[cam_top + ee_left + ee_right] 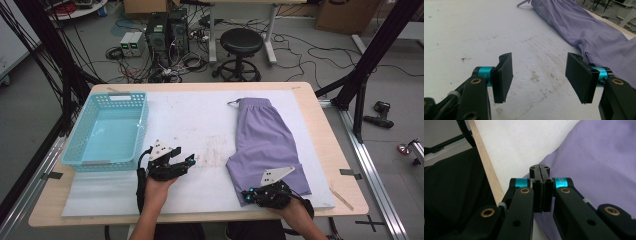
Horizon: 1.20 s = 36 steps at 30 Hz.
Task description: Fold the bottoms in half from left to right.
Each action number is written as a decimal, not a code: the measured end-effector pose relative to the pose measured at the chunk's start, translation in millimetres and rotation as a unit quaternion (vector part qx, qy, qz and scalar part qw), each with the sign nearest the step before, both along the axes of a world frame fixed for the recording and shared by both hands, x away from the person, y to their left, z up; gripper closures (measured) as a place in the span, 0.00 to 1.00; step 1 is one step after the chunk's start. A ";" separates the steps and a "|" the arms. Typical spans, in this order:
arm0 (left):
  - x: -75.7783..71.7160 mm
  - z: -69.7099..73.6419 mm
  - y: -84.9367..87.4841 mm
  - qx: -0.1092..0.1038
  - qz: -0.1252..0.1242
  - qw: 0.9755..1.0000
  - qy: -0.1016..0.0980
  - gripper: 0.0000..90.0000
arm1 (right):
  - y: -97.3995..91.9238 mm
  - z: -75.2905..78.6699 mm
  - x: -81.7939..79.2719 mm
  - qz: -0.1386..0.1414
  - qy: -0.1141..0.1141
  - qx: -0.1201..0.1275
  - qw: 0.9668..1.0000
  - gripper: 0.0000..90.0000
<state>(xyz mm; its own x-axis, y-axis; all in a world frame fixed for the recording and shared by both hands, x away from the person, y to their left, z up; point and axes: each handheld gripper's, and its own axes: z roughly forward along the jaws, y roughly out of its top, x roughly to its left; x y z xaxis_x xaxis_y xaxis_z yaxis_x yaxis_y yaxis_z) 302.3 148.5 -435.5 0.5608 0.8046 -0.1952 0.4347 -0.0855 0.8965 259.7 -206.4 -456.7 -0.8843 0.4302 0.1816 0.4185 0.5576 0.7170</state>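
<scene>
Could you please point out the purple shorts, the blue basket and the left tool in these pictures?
purple shorts (262,142): high view, middle of the fabric.
blue basket (83,128): high view, left wall.
left tool (539,77): left gripper view, midway between its two open jaws, nothing between them.

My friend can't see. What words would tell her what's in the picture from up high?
Purple shorts lie flat on a white mat covering a wooden table. The right gripper sits shut at their near corner. The left gripper hovers open beside an empty blue basket.
</scene>
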 end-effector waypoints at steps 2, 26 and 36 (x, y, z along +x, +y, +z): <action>0.3 0.1 -1.0 -0.001 -0.001 1.000 0.000 0.43 | -0.1 0.1 0.2 0.005 0.006 0.001 1.000 1.00; 5.7 -0.5 -16.4 -0.008 -0.017 1.000 -0.001 0.42 | -146.4 2.6 9.1 -0.313 -0.021 -0.030 0.949 0.98; 17.5 -3.4 -38.7 -0.033 -0.047 0.998 0.019 0.40 | -158.1 11.7 3.8 -0.344 -0.019 0.001 0.939 0.74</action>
